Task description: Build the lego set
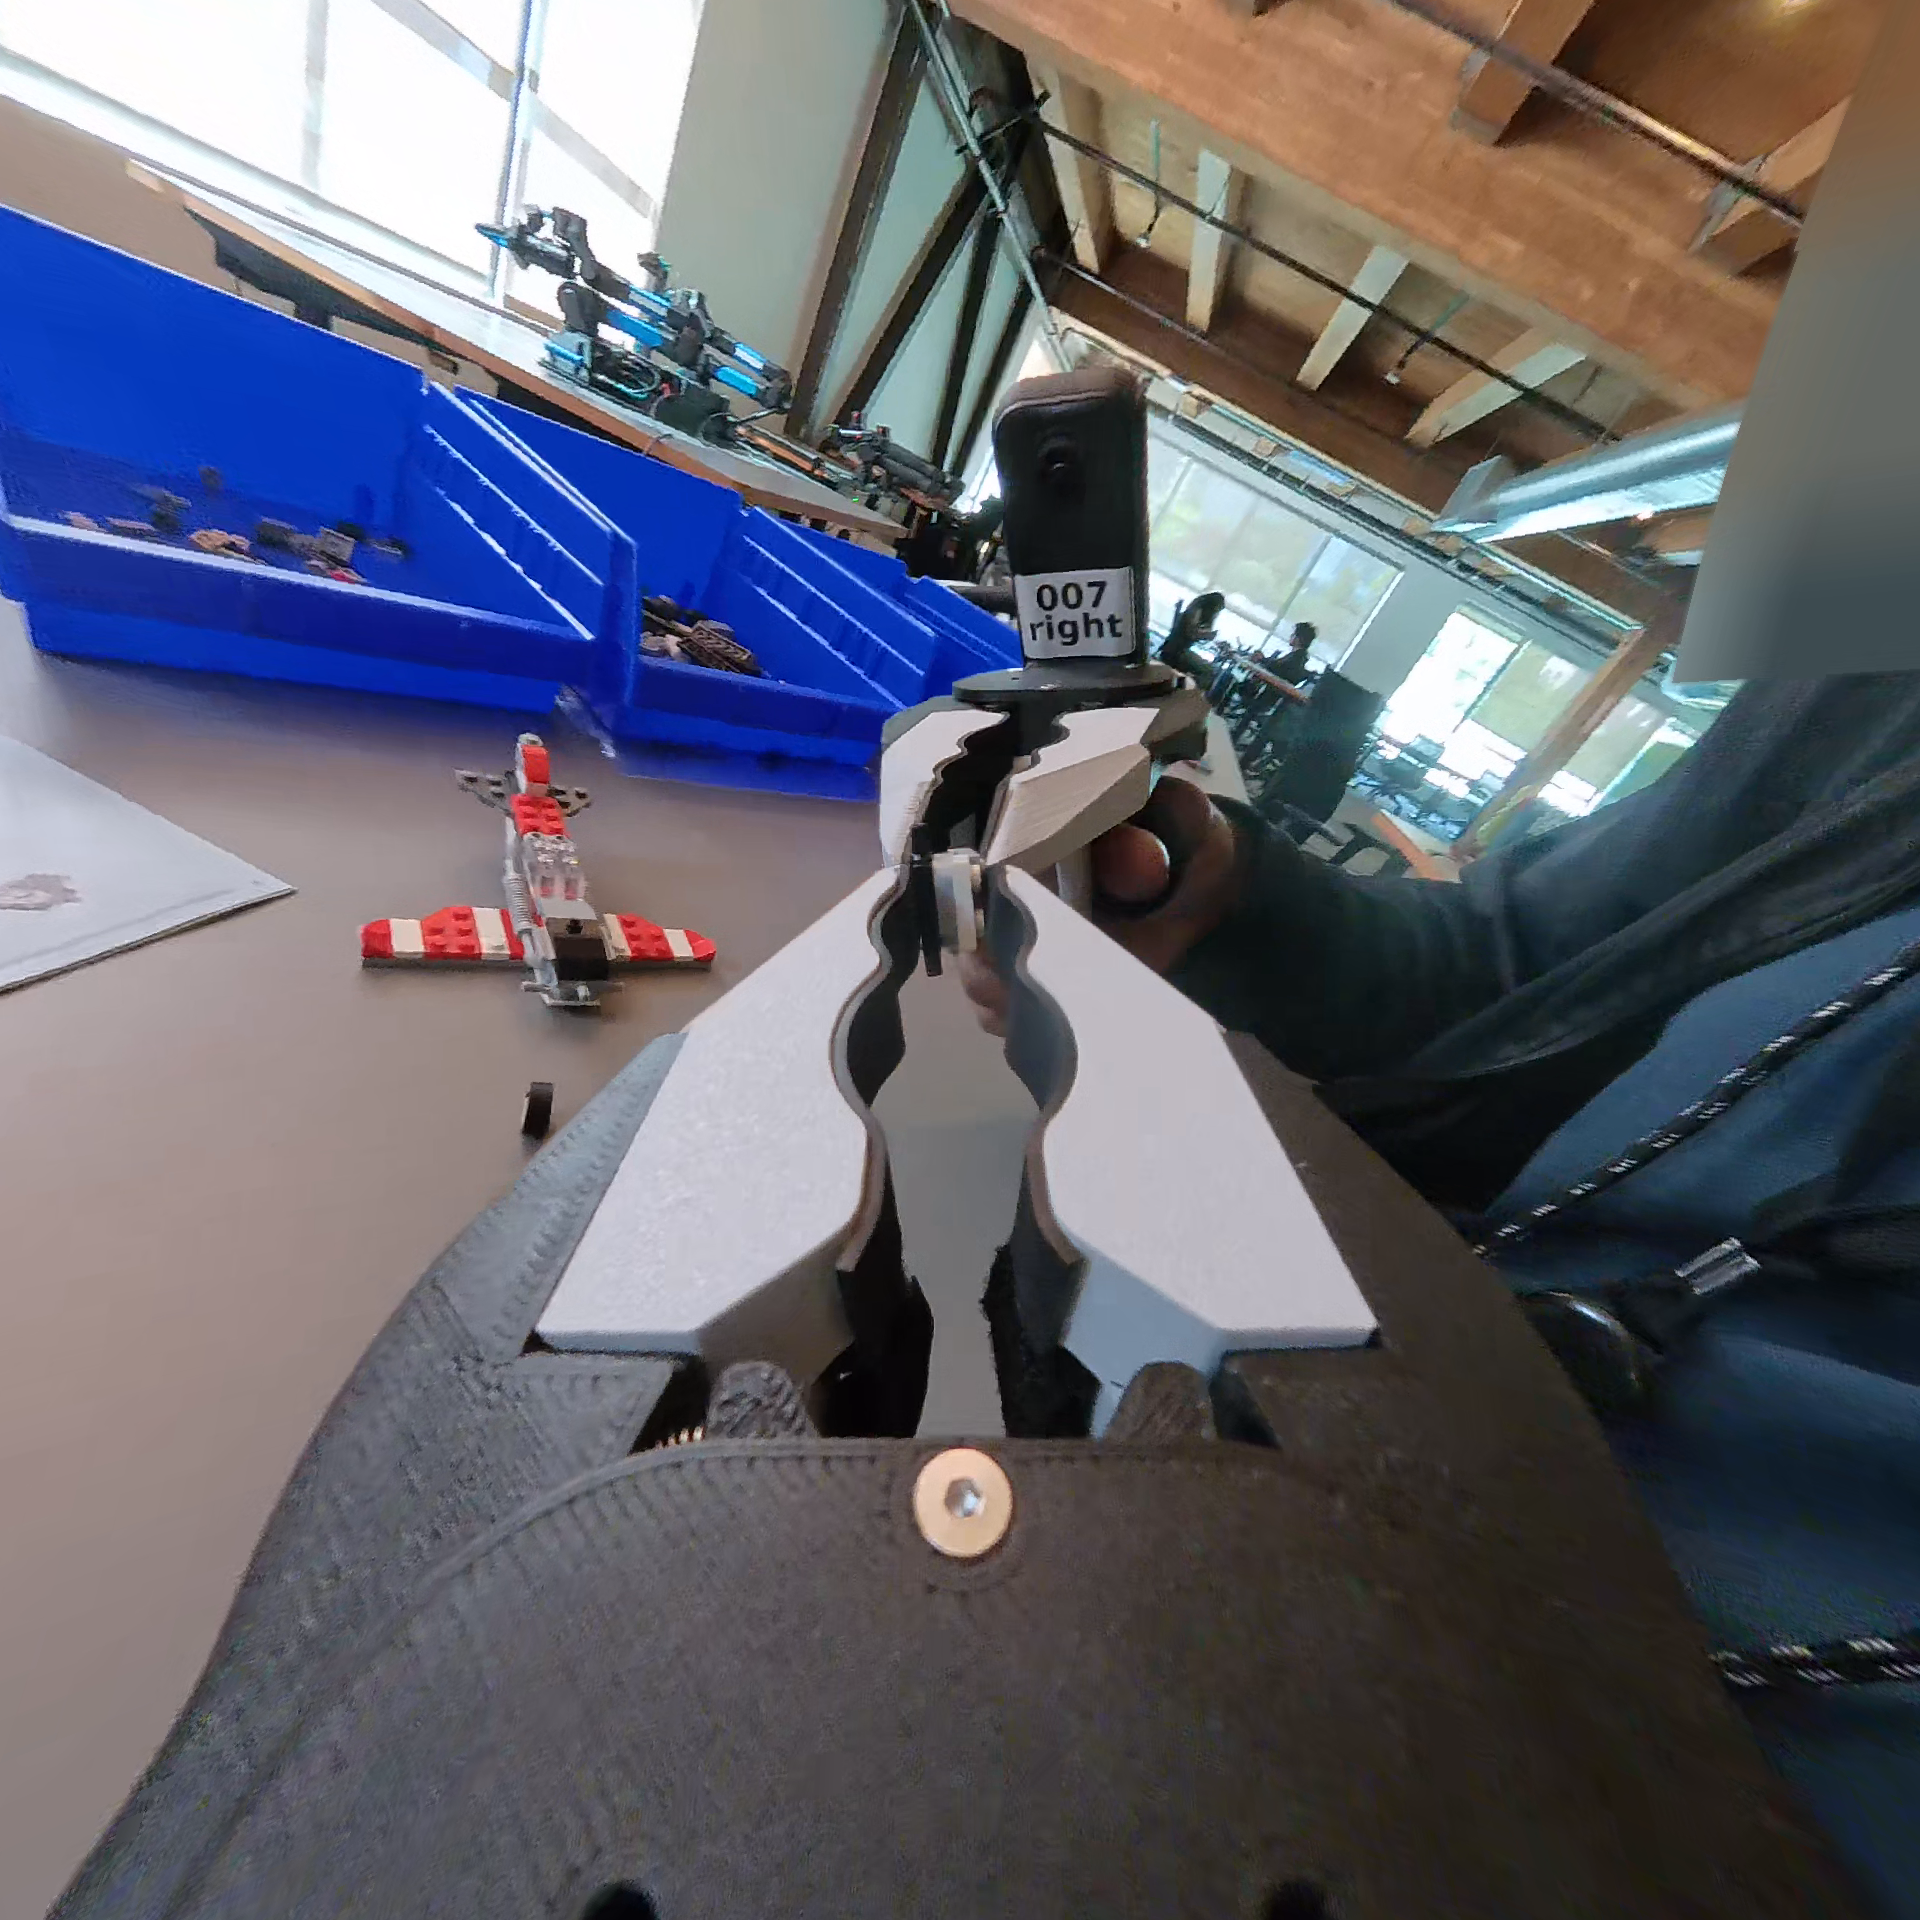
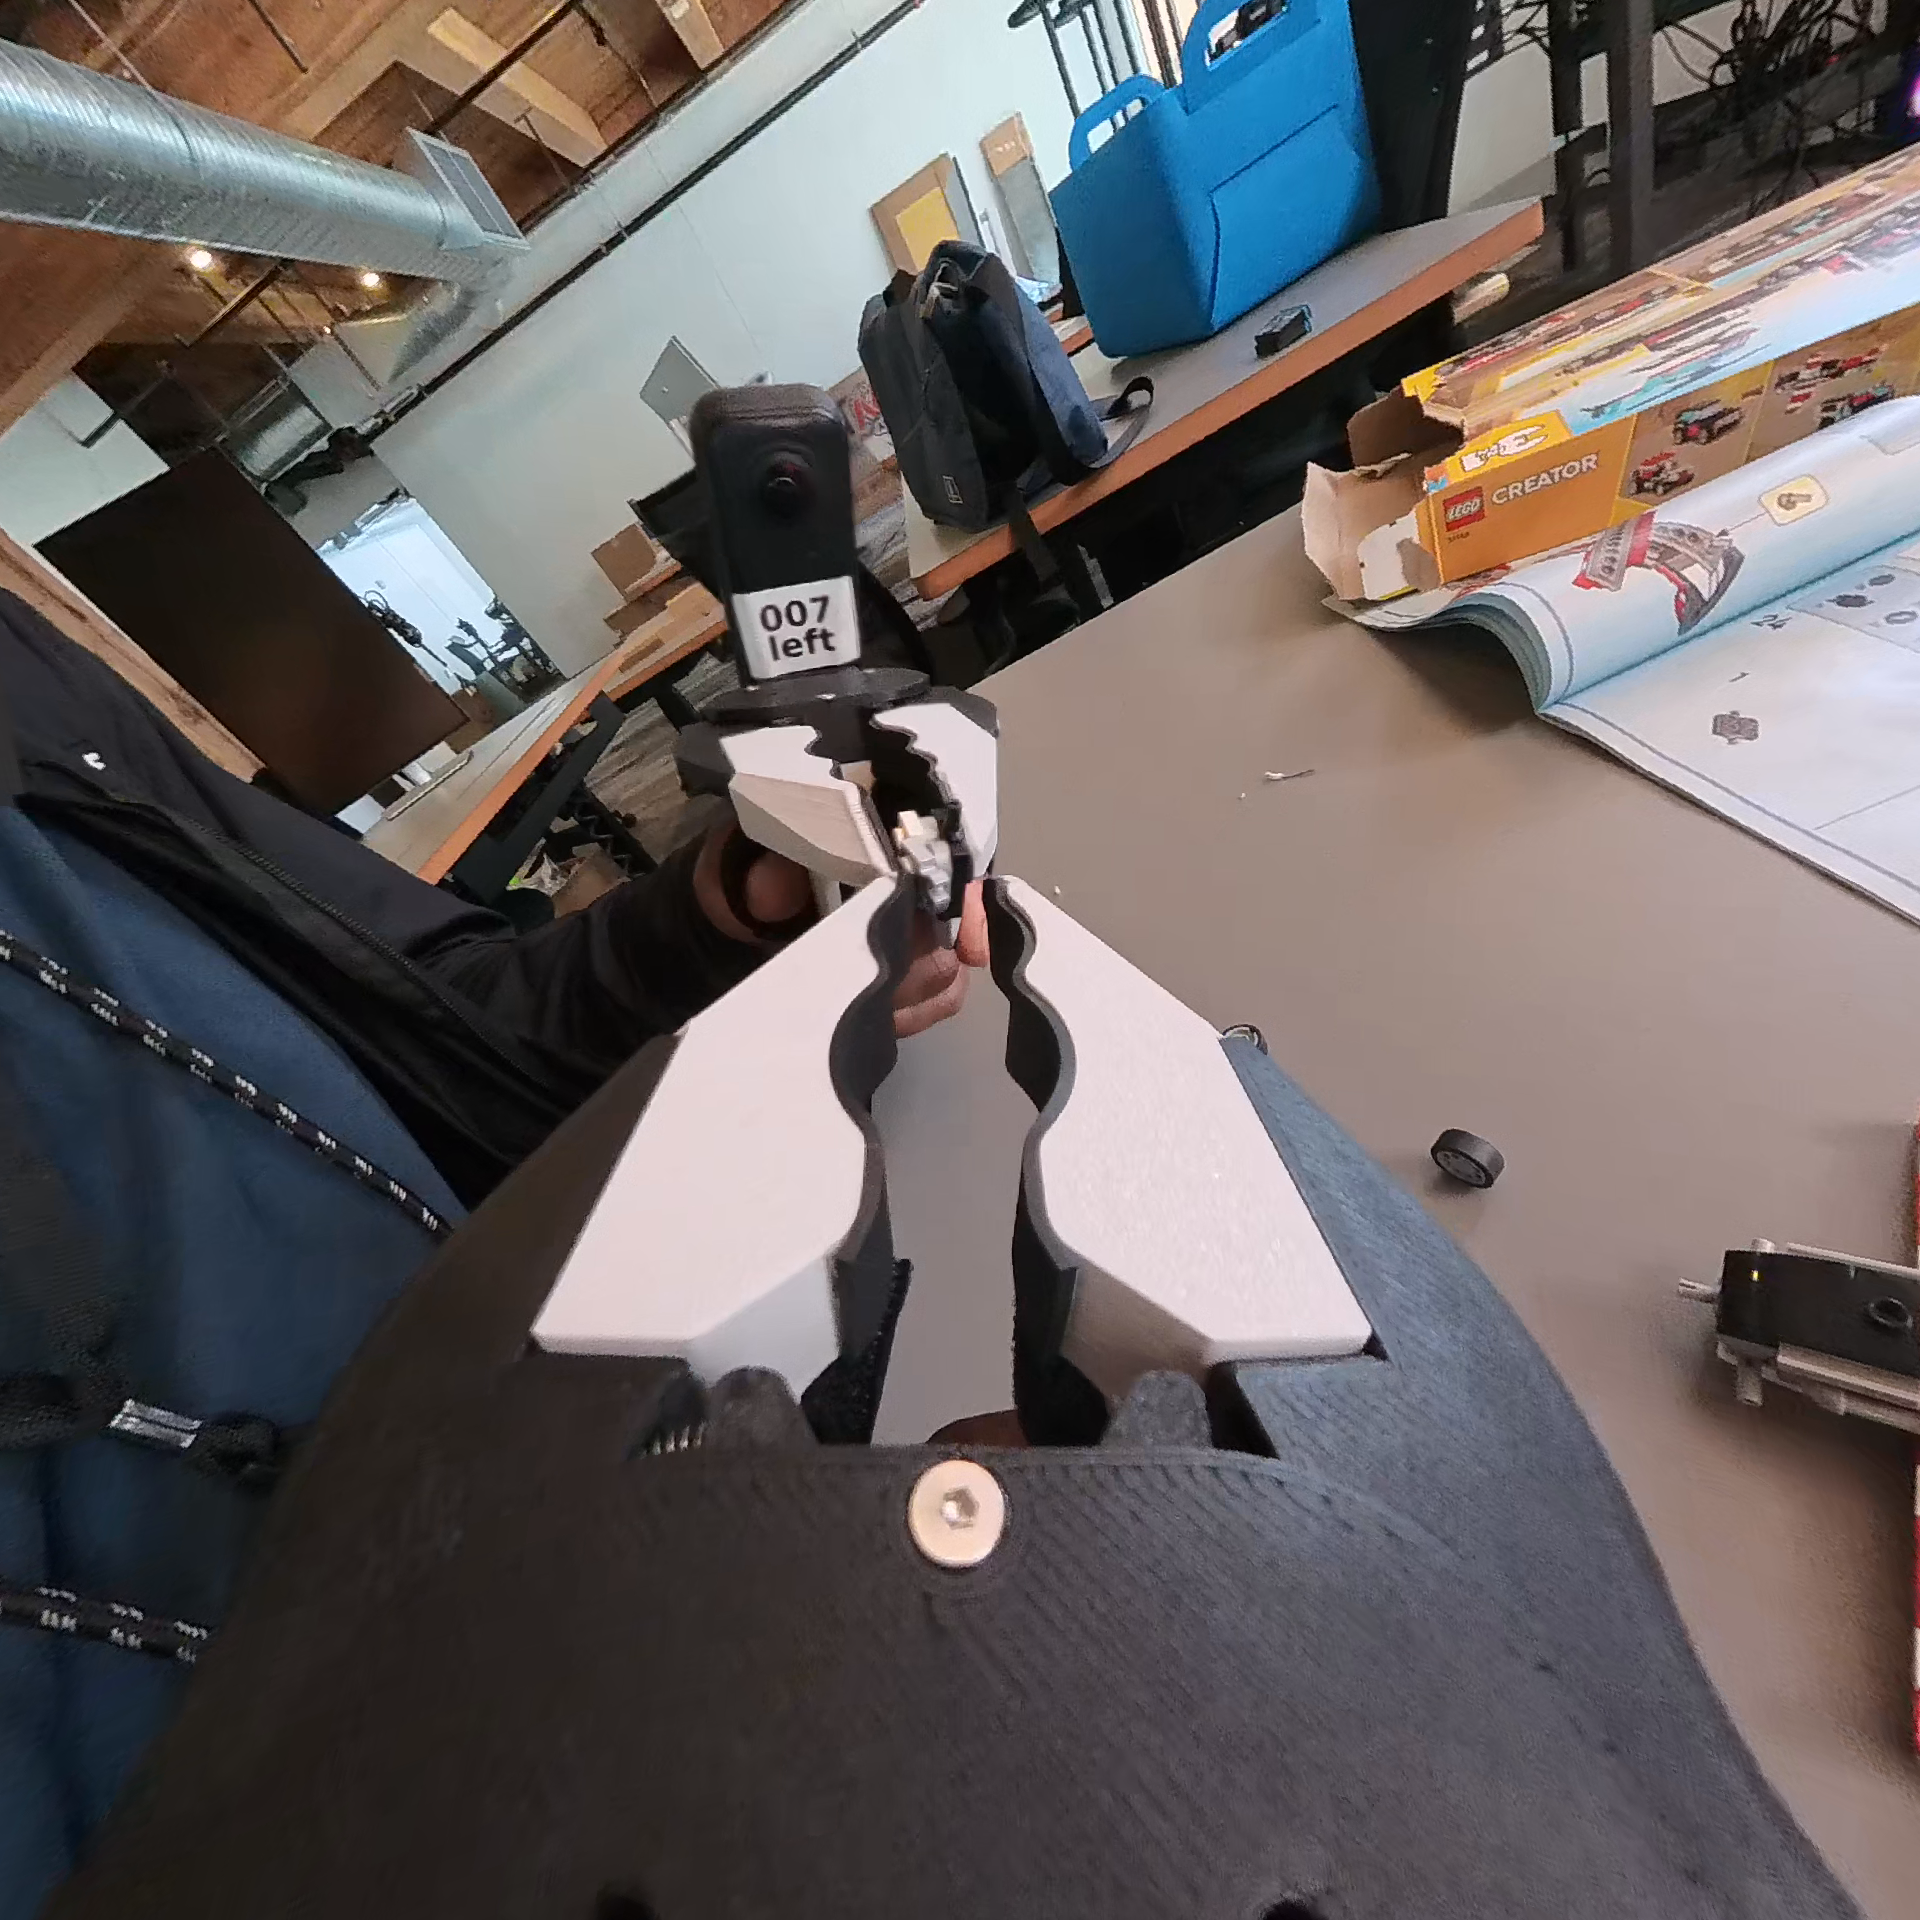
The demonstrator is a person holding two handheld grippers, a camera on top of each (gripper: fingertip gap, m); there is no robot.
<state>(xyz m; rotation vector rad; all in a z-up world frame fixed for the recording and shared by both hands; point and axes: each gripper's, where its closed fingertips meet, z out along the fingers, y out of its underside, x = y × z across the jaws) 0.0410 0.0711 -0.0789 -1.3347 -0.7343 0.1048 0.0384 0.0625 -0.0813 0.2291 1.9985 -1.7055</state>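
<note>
My left gripper (image 1: 943, 896) and my right gripper (image 2: 940, 902) meet tip to tip above the table's near edge. Both are closed to the same narrow gap on a small light grey and black lego piece (image 1: 957, 900) (image 2: 928, 860). The right gripper also shows in the left wrist view (image 1: 940, 844), and the left gripper in the right wrist view (image 2: 920, 857). A red and white striped lego plane (image 1: 540, 914) lies on the grey table (image 1: 260, 1195). Its black and grey nose (image 2: 1813, 1335) shows at the right edge. A small black wheel (image 1: 537, 1110) (image 2: 1467, 1153) lies loose beside it.
Two blue bins (image 1: 312, 623) (image 1: 748, 681) with loose parts stand at the back of the table. An open instruction booklet (image 2: 1714, 665) (image 1: 104, 883) and a torn yellow lego box (image 2: 1558, 488) lie farther off. The person's dark blue jacket (image 1: 1714, 1143) is close behind the grippers. My left and right fingertips are right by each other. The small black wheel (image 2: 1467, 1153) lies around 12 centimetres away from my right fingertips.
</note>
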